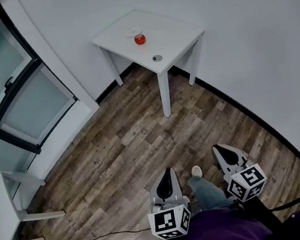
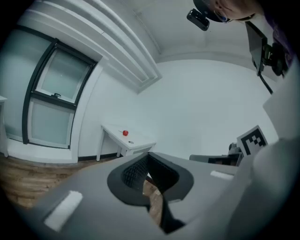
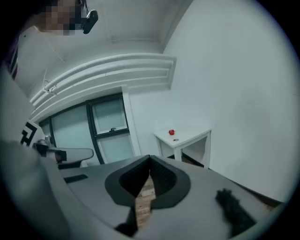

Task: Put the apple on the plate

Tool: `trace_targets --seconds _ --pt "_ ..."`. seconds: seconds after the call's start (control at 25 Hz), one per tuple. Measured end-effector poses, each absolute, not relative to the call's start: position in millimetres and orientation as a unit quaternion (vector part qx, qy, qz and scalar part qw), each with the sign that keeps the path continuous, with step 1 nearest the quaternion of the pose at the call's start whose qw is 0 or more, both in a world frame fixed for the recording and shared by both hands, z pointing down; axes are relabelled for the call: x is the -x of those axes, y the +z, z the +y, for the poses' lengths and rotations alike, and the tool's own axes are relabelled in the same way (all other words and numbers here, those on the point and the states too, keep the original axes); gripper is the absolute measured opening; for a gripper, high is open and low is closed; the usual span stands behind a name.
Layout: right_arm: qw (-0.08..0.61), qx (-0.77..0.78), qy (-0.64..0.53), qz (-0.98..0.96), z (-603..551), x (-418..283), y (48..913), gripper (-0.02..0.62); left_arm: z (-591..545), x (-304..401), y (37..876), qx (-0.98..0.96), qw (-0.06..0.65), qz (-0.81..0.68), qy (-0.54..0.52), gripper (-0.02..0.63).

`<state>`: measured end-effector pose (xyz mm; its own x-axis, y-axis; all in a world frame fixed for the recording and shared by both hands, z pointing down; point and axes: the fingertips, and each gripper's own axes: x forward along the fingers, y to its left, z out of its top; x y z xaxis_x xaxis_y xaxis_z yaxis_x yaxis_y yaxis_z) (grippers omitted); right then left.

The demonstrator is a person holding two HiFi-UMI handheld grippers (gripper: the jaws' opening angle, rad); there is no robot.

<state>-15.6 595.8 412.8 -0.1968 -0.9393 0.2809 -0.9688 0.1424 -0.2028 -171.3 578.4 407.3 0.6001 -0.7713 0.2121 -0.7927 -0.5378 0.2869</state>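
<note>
A red apple (image 1: 139,39) sits on a small white table (image 1: 173,32) in the far corner of the room, next to a pale plate (image 1: 134,32) just behind it. Both grippers hang low over the wooden floor, far from the table. My left gripper (image 1: 168,171) and my right gripper (image 1: 217,149) have their jaws together with nothing between them. In the left gripper view the apple (image 2: 125,133) is a small dot beyond the shut left gripper (image 2: 149,159). The right gripper view has the apple (image 3: 171,132) above the shut right gripper (image 3: 150,161).
A small grey round object (image 1: 157,58) lies near the table's front edge. A dark-framed window (image 1: 5,88) fills the left wall. A white chair (image 1: 5,214) stands at the lower left, with a cable (image 1: 100,238) on the floor. White walls close the corner behind the table.
</note>
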Motion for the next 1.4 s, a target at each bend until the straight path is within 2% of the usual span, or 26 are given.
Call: trace_targets --seconds 0.68,1.0,1.4 --pt "0.049 -0.616 0.151 -0.771 431.3 -91.3 401.5 0.009 429.8 87.1 391.1 -0.863 0.156 -0.480 0.023 0.008" --pt "0.059 -0.583 0.153 -0.795 381.0 -106.4 409.6 0.009 389.2 53.8 397.9 -0.855 0.145 -0.497 0.034 0.008" --pt "0.050 -0.586 0.160 -0.793 324.5 -114.0 420.0 0.009 333.5 46.0 414.7 -0.849 0.154 -0.503 0.044 0.008"
